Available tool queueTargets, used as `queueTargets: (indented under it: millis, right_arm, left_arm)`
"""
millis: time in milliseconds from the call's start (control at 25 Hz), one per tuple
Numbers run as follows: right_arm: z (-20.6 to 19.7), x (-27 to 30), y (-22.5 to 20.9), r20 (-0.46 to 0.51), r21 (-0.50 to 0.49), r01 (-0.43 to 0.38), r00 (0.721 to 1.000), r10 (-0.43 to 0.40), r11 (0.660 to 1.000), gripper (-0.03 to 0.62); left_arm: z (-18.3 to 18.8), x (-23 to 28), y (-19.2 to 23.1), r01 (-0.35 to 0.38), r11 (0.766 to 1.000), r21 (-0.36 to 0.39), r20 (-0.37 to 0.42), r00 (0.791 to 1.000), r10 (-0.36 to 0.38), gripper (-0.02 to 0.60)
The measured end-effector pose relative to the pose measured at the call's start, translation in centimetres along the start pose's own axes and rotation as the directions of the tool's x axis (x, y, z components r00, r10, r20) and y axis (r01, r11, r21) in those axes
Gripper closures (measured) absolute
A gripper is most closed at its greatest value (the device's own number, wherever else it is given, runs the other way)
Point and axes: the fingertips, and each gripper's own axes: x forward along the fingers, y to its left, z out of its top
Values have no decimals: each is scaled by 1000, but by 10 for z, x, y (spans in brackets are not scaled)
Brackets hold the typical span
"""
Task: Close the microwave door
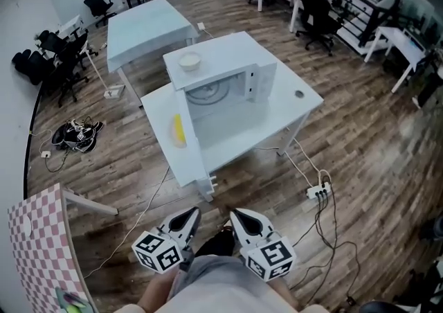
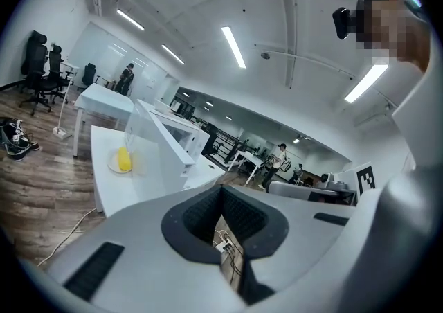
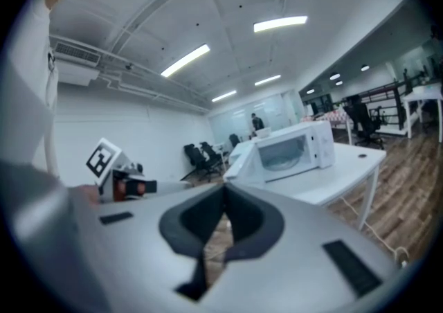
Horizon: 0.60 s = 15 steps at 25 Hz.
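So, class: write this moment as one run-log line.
microwave door: wide open | left gripper: shut, empty | right gripper: shut, empty | both: short of table, door untouched

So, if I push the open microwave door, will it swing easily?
The door is a rigid hinged panel standing wide open, so it likely swings freely. The microwave looks loose on the table; a hard shove might slide it.

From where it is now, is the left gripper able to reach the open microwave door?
Probably not yet: the left gripper is well short of the door. Only floor lies between, so nothing blocks it.
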Motion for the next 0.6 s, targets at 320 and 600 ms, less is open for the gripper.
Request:
queueTargets:
  millis: [320,600]
  right_arm:
    - [21,39,-16,-5,-11,-19,1000,19,1000,576]
    - [33,67,-30,-5,-27,-18,1000,18,999,576]
  left_arm:
    - [25,16,32,-27,1000,-5,12,1000,27,565]
    - [36,30,59,-29,999,-12,8,1000,29,565]
